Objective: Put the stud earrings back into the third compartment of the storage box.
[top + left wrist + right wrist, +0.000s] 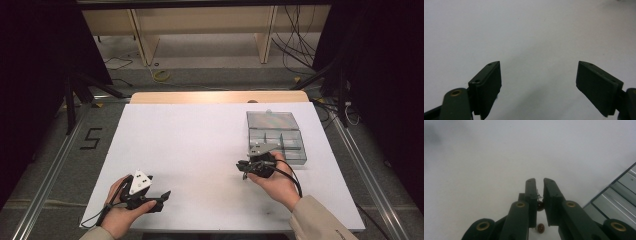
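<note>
White and matt, the flat table sheet point(200, 145) is seen from the high view, with the right gripper point(245, 167) held low over it just beside the clear plastic compartment box point(277, 135), whose lid stands open. The left gripper point(162, 197) is held well apart, near the front edge.

In the left gripper view, the black blocky jaws are spread wide with nothing between them.

In the right gripper view, the jaws are nearly closed on a small brown bead earring with a thin wire hook point(539, 203), pinched deep between the pads; a second round brown bead point(540, 228) lies below it.
</note>
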### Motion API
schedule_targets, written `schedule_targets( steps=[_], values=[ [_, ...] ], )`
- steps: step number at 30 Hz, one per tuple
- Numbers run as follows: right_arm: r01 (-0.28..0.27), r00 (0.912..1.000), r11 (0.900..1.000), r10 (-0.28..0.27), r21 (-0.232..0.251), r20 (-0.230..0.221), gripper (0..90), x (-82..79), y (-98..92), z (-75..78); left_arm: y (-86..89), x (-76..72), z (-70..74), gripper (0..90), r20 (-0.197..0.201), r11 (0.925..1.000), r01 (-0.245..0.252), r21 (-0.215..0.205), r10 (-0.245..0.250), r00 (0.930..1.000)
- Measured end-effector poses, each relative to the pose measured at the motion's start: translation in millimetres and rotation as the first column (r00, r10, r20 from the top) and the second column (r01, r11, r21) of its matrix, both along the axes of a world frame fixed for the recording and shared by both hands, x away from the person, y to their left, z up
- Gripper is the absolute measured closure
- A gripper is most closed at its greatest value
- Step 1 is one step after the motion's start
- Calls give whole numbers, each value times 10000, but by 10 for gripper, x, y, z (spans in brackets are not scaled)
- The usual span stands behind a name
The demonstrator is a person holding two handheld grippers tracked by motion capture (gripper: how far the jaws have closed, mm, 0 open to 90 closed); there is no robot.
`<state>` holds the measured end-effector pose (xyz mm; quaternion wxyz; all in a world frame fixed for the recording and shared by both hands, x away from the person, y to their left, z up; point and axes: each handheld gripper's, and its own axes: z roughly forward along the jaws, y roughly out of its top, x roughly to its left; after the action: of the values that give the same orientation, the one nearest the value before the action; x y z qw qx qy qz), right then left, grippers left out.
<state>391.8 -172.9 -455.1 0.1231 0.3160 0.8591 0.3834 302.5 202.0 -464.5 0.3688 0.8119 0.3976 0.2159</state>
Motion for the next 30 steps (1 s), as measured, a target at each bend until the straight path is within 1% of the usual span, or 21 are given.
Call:
schedule_targets(
  steps=[12,21,25,29,30],
  values=[
    [298,9993,9992,-304,261,240,824,26,-74,74,0,1,-2,200,4,10000,-7,1,7,10000],
    [449,9984,9984,-460,331,336,824,49,-133,108,4,2,-1,200,5,10000,2,17,-2,10000],
    [660,9967,9971,-678,385,454,824,69,-193,144,2,2,-2,200,11,10000,-3,4,3,10000],
    [744,9960,9965,-761,382,464,825,77,-231,150,6,4,-1,200,3,10000,0,29,0,10000],
    [832,9951,9957,-852,417,498,825,84,-253,157,7,4,-1,200,-5,10000,1,24,-1,10000]
  ],
)
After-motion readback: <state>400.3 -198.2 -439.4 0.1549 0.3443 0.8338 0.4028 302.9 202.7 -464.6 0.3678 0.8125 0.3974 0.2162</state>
